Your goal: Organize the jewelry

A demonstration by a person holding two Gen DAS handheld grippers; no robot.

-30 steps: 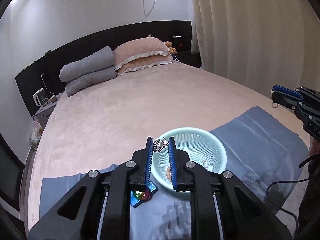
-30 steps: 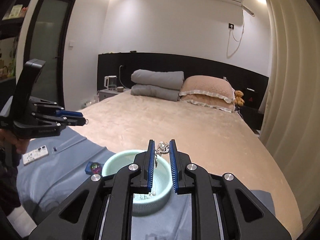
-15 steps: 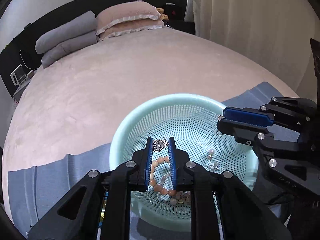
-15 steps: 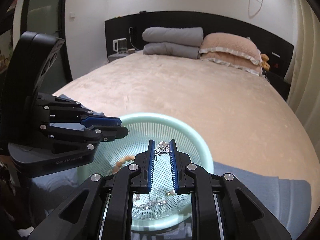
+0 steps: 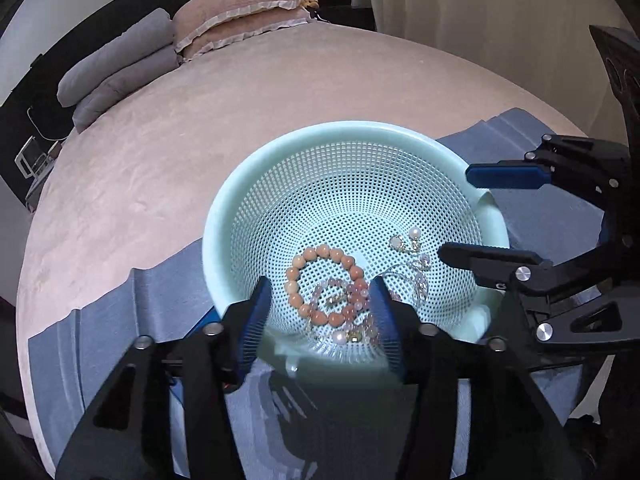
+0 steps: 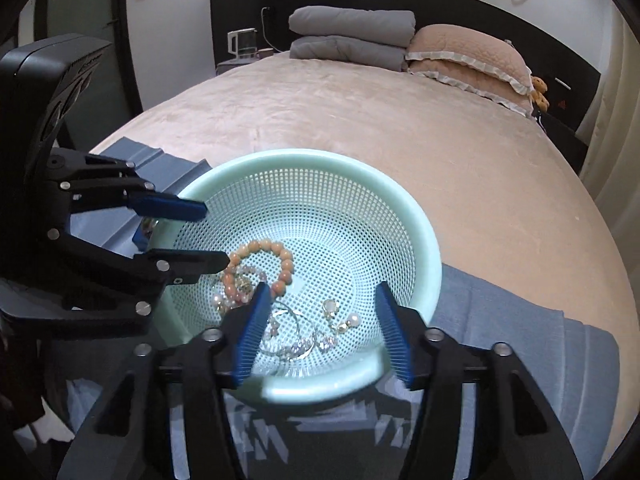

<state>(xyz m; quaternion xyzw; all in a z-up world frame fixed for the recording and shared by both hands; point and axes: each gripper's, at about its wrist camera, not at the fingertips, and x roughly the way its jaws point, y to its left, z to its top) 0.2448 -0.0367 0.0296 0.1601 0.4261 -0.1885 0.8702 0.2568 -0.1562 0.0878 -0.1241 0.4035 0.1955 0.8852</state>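
A mint-green perforated basket (image 5: 304,152) (image 6: 416,216) sits on a blue cloth on the bed. Inside lie an orange bead bracelet (image 5: 298,270) (image 6: 280,254), a pink bead bracelet (image 5: 352,312), pearl earrings (image 5: 412,240) (image 6: 344,320) and silvery pieces (image 6: 296,344). My left gripper (image 5: 324,320) (image 6: 204,236) is open and empty over the basket's near-left side. My right gripper (image 6: 320,328) (image 5: 460,212) is open and empty over its right side.
The blue cloth (image 5: 108,320) (image 6: 520,320) covers the near end of the pink bed (image 5: 240,100). A small blue box (image 6: 142,232) lies by the basket's left rim. Pillows and folded grey quilts (image 6: 352,36) are at the headboard. A curtain hangs on the right.
Both grippers came down over the basket and opened. The small jewelry pieces they each held are released into the basket.
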